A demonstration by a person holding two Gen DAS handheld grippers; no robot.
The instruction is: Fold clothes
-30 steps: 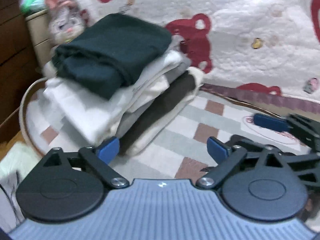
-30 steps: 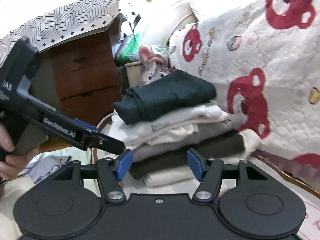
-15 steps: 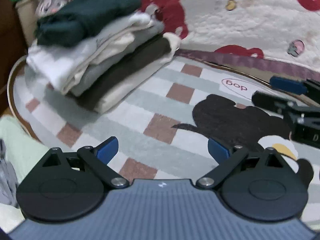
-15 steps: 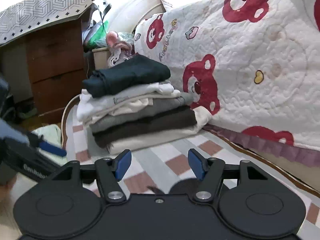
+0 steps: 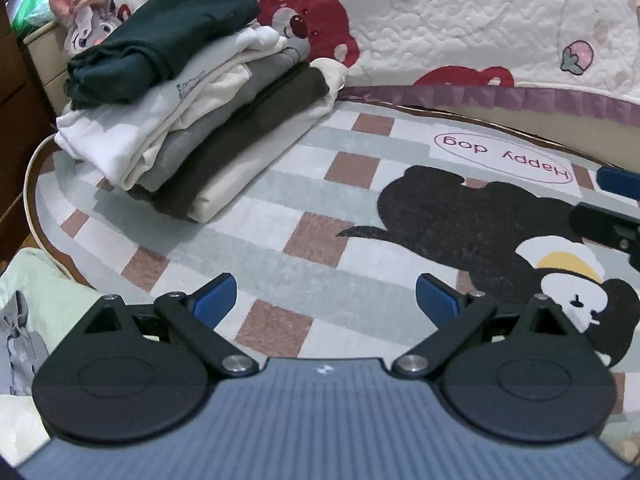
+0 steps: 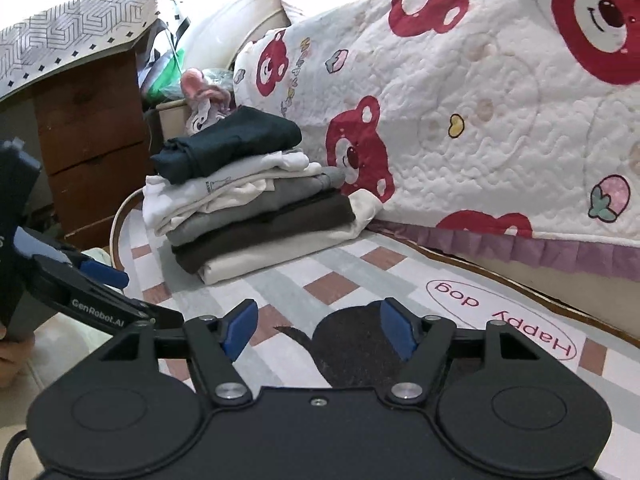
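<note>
A stack of folded clothes lies at the far left of a checked rug, topped by a dark green garment. My left gripper hovers open over bare rug, apart from the stack, with nothing between its fingers. My right gripper is also over the rug; its jaws are opening and hold nothing. Its tips show at the right edge of the left wrist view. The left gripper shows at the left of the right wrist view. Loose pale green and grey clothes lie off the rug's left edge.
A bed with a white quilt printed with red bears borders the rug's far side. A plush toy sits behind the stack. Wooden drawers stand at the left. A black dog print covers the rug's middle.
Both grippers have drawn back from the stack, which now sits farther off and to the left. The rug's dog print has come into view. The right jaws stand a little wider.
</note>
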